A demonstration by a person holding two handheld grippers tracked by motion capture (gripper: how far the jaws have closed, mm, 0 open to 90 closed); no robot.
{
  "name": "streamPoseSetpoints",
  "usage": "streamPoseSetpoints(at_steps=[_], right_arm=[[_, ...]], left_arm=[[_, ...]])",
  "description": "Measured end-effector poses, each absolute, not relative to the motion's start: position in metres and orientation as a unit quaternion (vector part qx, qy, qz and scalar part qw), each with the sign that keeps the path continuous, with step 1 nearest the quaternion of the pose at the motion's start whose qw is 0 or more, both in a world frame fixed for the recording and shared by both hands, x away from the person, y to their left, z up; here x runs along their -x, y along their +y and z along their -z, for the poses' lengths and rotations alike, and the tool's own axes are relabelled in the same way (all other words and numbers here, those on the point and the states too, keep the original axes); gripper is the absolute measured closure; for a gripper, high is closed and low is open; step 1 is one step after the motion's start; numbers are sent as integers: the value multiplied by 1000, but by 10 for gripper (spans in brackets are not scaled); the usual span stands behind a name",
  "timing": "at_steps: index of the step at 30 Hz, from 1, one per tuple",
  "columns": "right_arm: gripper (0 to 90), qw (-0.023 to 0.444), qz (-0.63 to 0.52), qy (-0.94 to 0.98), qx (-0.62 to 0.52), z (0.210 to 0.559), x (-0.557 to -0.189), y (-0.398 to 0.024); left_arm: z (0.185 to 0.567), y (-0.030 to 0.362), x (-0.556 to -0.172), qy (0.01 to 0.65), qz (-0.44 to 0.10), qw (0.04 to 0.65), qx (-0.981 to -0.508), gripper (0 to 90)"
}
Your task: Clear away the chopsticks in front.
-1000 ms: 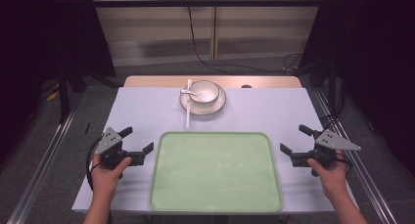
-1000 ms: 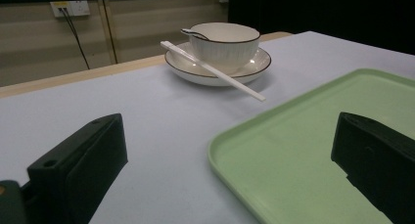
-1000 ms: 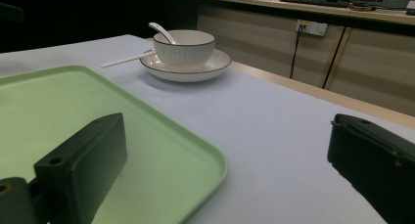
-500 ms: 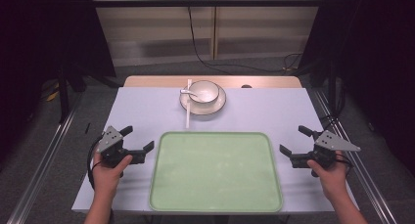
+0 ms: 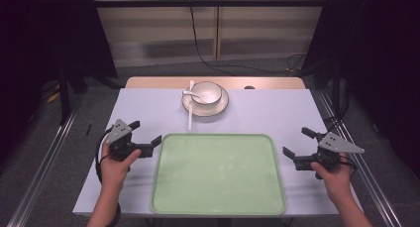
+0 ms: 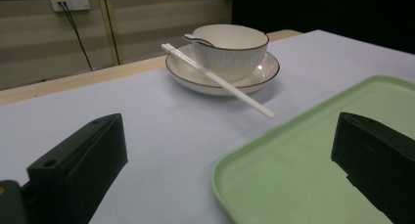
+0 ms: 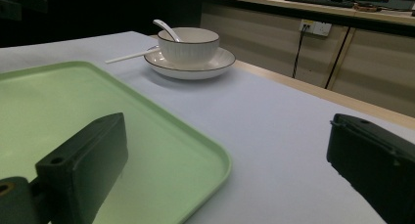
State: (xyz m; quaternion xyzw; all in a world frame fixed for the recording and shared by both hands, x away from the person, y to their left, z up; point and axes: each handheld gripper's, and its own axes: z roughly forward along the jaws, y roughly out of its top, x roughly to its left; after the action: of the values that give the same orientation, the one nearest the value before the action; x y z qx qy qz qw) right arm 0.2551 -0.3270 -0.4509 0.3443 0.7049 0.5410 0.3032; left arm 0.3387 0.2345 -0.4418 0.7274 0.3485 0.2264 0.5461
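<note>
A white bowl [image 5: 207, 91] with a dark rim stands on a matching plate [image 5: 220, 106] at the table's far middle. A white spoon [image 5: 189, 93] lies in the bowl, and white chopsticks [image 5: 190, 108] rest across the plate's left edge. A light green tray [image 5: 218, 173] lies bare at the near middle. My left gripper [image 5: 146, 132] is open beside the tray's left edge. My right gripper [image 5: 295, 141] is open off the tray's right edge. The left gripper view has bowl [image 6: 231, 45], chopsticks [image 6: 218, 81] and tray corner [image 6: 274, 170]. The right gripper view has bowl [image 7: 188, 45] and tray [image 7: 73, 111].
A pale lavender cloth [image 5: 277, 113] covers the table, with a wooden strip [image 5: 148, 82] along the far edge. Metal rails [image 5: 44, 157] run along both sides on the floor. A cable [image 5: 198, 43] hangs down the wall behind.
My left gripper has shifted slightly forward and toward the tray. The right gripper has stayed almost still. Both remain open.
</note>
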Motion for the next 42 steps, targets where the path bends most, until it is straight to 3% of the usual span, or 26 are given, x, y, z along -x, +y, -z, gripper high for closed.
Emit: streamPoseSetpoints(at_steps=[27, 42], right_arm=[[13, 306, -541, 703, -345, 451, -254, -327], [13, 305, -541, 704, -345, 450, -254, -325]], left_arm=[[430, 191, -391, 360, -228, 539, -727, 0], [436, 176, -421, 405, -216, 538, -707, 0]])
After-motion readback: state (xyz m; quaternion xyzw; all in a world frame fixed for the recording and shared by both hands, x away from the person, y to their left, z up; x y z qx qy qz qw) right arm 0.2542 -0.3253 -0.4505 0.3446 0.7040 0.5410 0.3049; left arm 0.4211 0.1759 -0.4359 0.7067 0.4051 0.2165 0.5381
